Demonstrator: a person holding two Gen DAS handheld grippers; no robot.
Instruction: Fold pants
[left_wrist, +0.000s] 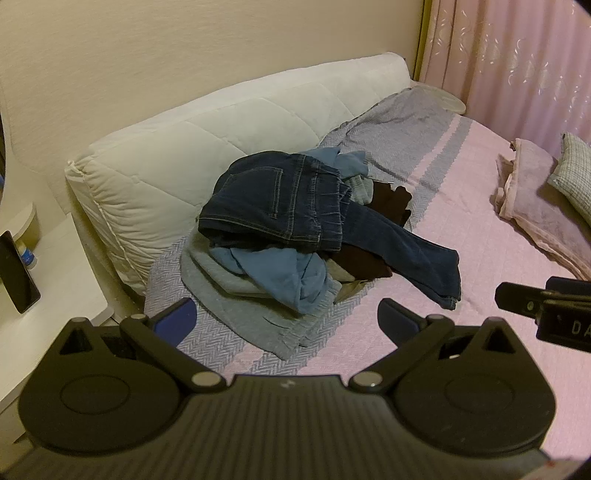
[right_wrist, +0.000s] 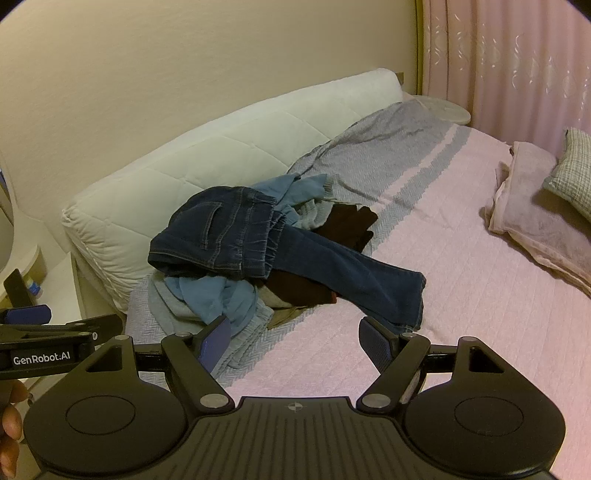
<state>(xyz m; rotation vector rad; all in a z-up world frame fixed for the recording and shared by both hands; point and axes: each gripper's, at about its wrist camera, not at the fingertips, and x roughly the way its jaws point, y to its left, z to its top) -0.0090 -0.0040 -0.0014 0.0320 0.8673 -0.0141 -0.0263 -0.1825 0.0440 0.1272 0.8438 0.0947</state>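
both grippers, left gripper (left_wrist: 287, 317) and right gripper (right_wrist: 291, 338), wide apart, holding nothing.

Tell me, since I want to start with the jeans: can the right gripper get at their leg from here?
Probably yes. The right gripper is open, and the dark jeans' leg lies uncovered atop the pile on the pink bedspread, nothing between.

The left gripper (left_wrist: 286, 317) hangs wide open above the pink bedspread (left_wrist: 461, 236), near a pile where dark jeans (left_wrist: 295, 210) lie on top.
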